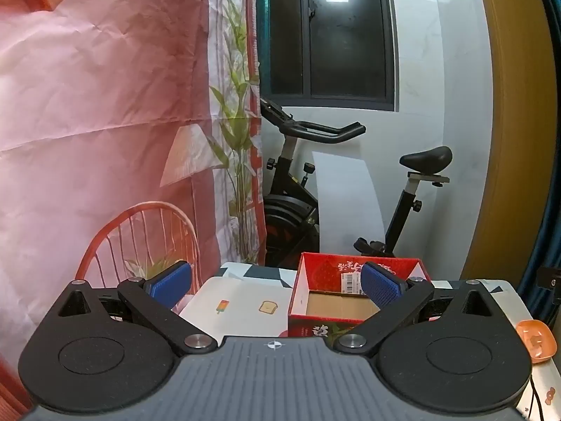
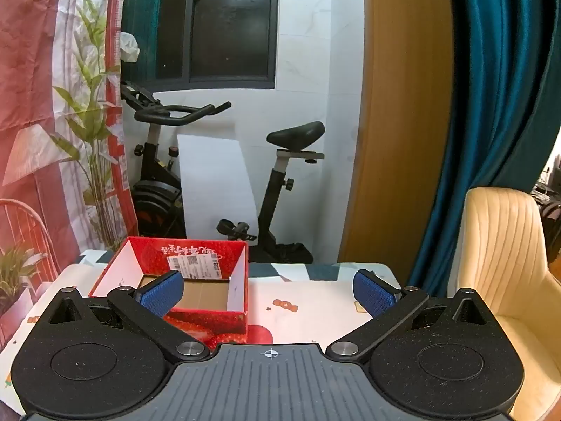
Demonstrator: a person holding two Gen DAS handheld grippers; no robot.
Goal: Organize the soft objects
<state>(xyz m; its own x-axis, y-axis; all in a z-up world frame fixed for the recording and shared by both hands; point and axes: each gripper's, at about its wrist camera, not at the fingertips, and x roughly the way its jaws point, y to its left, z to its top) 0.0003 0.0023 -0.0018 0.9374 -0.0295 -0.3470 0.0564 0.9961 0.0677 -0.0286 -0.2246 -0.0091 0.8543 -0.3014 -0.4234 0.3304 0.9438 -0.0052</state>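
Inside: shipping label (image 2: 194, 266) (unreadable) — red box (image 2: 210, 322).

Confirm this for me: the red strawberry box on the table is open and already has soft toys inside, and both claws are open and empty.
Wrong on one point: the red strawberry box is open but empty; the right wrist view shows only its bare cardboard floor. It does sit on the table, and the left claw and right claw are open and empty.
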